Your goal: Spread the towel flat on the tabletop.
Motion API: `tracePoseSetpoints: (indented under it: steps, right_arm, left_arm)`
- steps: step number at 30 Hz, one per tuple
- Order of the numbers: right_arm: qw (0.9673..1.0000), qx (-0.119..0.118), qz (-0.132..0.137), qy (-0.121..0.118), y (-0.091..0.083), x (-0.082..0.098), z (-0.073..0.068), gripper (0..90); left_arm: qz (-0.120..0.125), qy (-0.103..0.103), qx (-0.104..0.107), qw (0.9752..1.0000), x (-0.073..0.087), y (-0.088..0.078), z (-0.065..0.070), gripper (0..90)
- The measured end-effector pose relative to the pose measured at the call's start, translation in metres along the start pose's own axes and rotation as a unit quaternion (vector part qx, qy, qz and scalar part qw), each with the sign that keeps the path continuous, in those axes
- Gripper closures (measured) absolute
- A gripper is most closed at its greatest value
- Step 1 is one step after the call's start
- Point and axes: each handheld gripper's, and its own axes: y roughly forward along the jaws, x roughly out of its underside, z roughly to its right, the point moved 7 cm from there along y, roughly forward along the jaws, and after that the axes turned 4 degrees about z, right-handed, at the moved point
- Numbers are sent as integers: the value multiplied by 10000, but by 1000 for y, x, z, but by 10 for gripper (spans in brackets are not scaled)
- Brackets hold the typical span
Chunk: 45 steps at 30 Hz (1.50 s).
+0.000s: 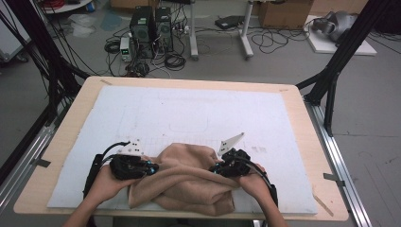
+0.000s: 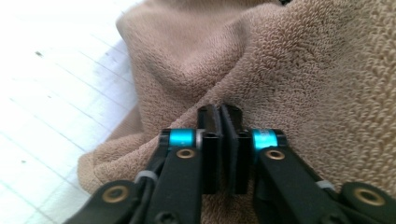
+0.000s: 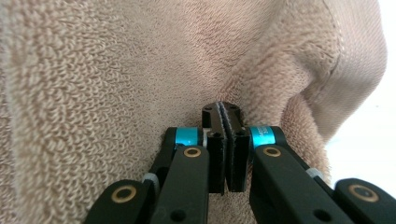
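A tan terry towel [image 1: 189, 182] lies crumpled on the white mat near the table's front edge. My left gripper [image 1: 155, 166] lies against the towel's left side and my right gripper [image 1: 213, 168] against its right side, each held in a hand and pointing inward. In the left gripper view, the left gripper [image 2: 220, 112] has its jaws together, tips pressed into a fold of the towel [image 2: 303, 70]. In the right gripper view, the right gripper [image 3: 222, 109] is likewise shut, tips at a ridge of the towel [image 3: 93, 70]. I see no cloth between either pair of pads.
The white gridded mat [image 1: 189, 113] covers most of the wooden table [image 1: 71, 142]. Black frame posts [image 1: 331, 80] stand at the table's corners. Computer boxes and cables [image 1: 151, 28] sit on the floor beyond the far edge.
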Motion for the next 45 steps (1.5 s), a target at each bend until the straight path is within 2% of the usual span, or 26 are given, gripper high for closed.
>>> tracePoseSetpoints:
  steps: [7, 11, 17, 23, 27, 29, 31, 33, 34, 35, 37, 38, 39, 40, 41, 42, 44, 45]
  right_arm:
    - [9991, 258, 332, 28, -22, -9, 6, 893]
    - [9983, 392, 440, -34, -30, -12, 8, 893]
    - [9970, 470, 608, -45, -38, -17, 9, 894]
    - [9957, 584, 714, -90, -50, -27, 11, 894]
    - [9945, 737, 742, -101, -60, -38, 22, 895]
    - [9936, 832, 754, -80, -66, -47, 32, 896]
    - [9927, 974, 700, -100, -74, -59, 47, 897]
    - [9901, 1189, 745, -22, -87, -76, 65, 898]
    - [9881, 1291, 838, 8, -94, -87, 75, 898]
    - [9851, 1438, 945, 19, -104, -99, 85, 898]
    - [9740, 1916, 1209, 15, -124, -123, 104, 895]
    - [9696, 2045, 1344, 71, -131, -131, 112, 886]
    - [9663, 2086, 1488, 229, -135, -136, 119, 730]
    - [9635, 2129, 1558, 450, -135, -136, 125, 697]
    - [9665, 2003, 1506, 552, -130, -133, 128, 682]
    - [9684, 1950, 1436, 601, -124, -127, 129, 655]
    - [9726, 1812, 1327, 600, -106, -114, 125, 620]
    - [9760, 1694, 1233, 591, -97, -106, 122, 605]
  left_arm:
    - [326, 26, -190, 9993, -18, -17, -6, 888]
    - [362, 56, -243, 9990, -20, -19, -7, 889]
    - [420, 54, -296, 9987, -23, -20, -9, 889]
    - [469, 62, -418, 9980, -40, -23, -15, 891]
    - [580, 64, -619, 9964, -58, -23, -27, 893]
    - [563, 122, -835, 9948, -70, -22, -39, 894]
    - [542, 76, -968, 9938, -85, -19, -55, 895]
    - [613, 54, -1161, 9913, -108, -17, -70, 896]
    - [653, 109, -1336, 9888, -121, -19, -79, 896]
    - [776, 161, -1572, 9844, -137, -23, -88, 896]
    - [1067, 254, -2074, 9721, -163, -33, -105, 895]
    - [1163, 183, -2197, 9684, -169, -34, -114, 894]
    - [1155, -37, -2104, 9708, -168, -30, -120, 872]
    - [990, -294, -1895, 9764, -162, -22, -124, 766]
    - [756, -370, -1830, 9795, -152, -14, -126, 719]
    - [551, -358, -1819, 9811, -141, -5, -127, 689]
    - [333, -424, -1613, 9854, -117, 8, -125, 669]
    - [247, -468, -1582, 9860, -106, 13, -123, 654]
